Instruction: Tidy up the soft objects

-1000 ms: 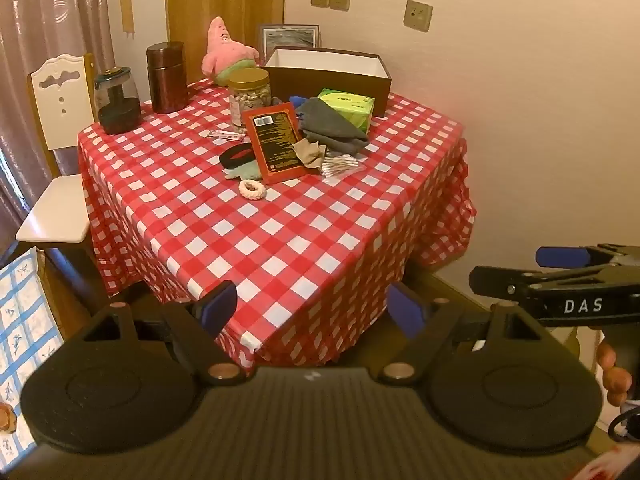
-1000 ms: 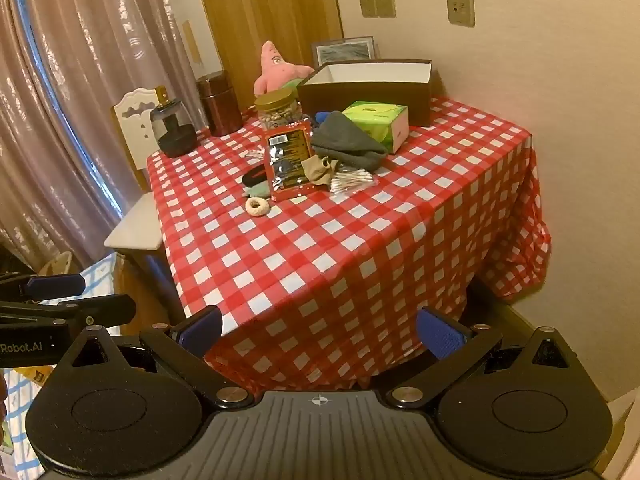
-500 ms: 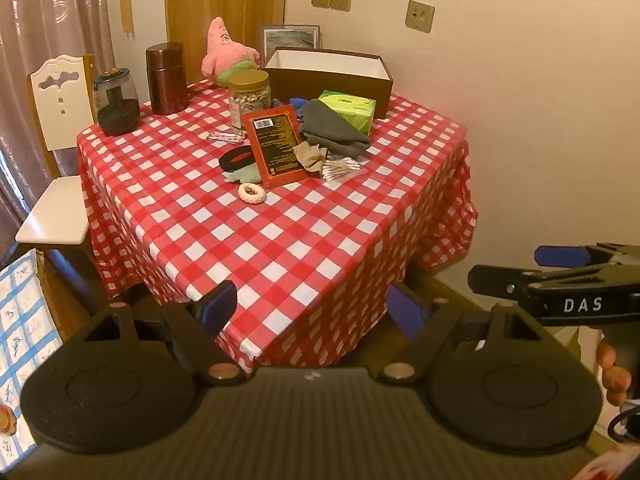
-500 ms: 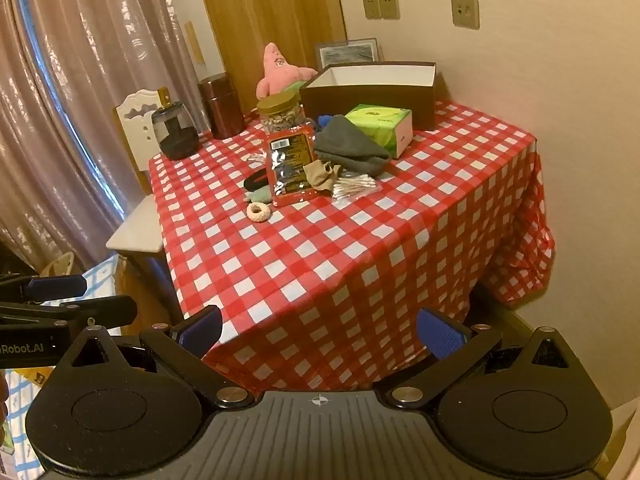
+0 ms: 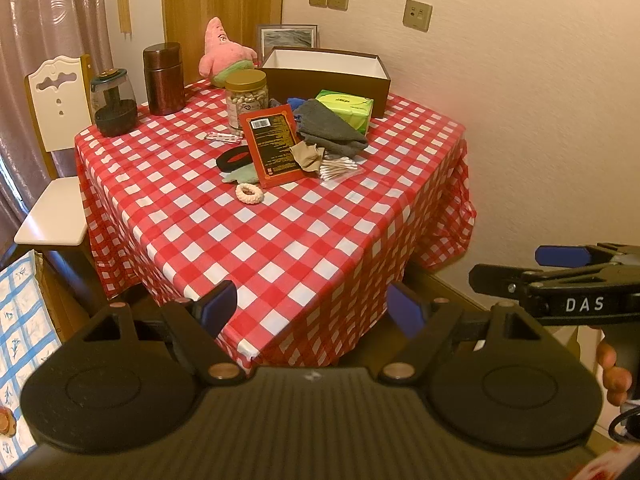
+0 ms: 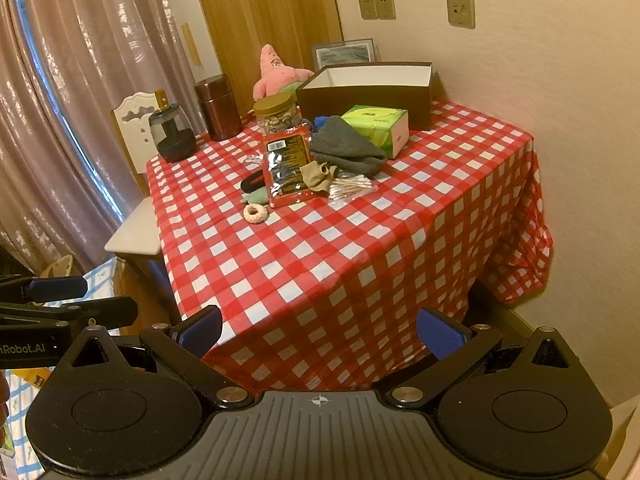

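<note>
A table with a red checked cloth holds a pile of things at its far side. Soft ones: a pink star plush, a folded grey cloth, a beige sock, a pale scrunchie. An open brown box stands at the back. My left gripper and right gripper both hang open and empty, short of the table's near corner.
Also on the table: a red packet, green tissue box, nut jar, brown canister, glass grinder, cotton swabs. A white chair stands left; the wall runs close on the right.
Both views have drawn back and risen slightly, so the table sits a little lower and smaller in frame. Nothing on the table has moved; both grippers stay open.
</note>
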Available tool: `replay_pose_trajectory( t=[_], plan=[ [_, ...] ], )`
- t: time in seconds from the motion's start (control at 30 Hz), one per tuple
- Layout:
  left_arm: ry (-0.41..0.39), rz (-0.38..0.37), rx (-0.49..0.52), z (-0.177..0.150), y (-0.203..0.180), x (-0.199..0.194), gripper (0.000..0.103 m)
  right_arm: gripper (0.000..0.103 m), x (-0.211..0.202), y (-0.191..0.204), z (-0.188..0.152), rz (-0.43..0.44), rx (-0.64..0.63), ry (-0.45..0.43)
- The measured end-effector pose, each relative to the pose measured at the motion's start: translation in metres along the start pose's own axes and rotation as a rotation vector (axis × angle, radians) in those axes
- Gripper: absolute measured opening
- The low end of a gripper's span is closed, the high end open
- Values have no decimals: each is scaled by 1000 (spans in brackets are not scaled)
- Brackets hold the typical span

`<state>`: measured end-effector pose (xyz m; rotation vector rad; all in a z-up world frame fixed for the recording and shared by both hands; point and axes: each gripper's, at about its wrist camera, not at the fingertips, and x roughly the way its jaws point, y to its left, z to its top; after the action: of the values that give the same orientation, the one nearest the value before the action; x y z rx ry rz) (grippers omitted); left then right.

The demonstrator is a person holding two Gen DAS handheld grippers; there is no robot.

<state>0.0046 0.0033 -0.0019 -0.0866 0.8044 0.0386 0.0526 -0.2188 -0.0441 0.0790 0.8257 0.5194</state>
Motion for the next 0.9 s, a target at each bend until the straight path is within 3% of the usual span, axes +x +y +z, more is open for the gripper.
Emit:
replay_pose_trajectory(
  t=[0.9],
  plan=[
    [0,1,0,0,0,0,81,103,-2,-3,2,0,3,-5]
  ],
)
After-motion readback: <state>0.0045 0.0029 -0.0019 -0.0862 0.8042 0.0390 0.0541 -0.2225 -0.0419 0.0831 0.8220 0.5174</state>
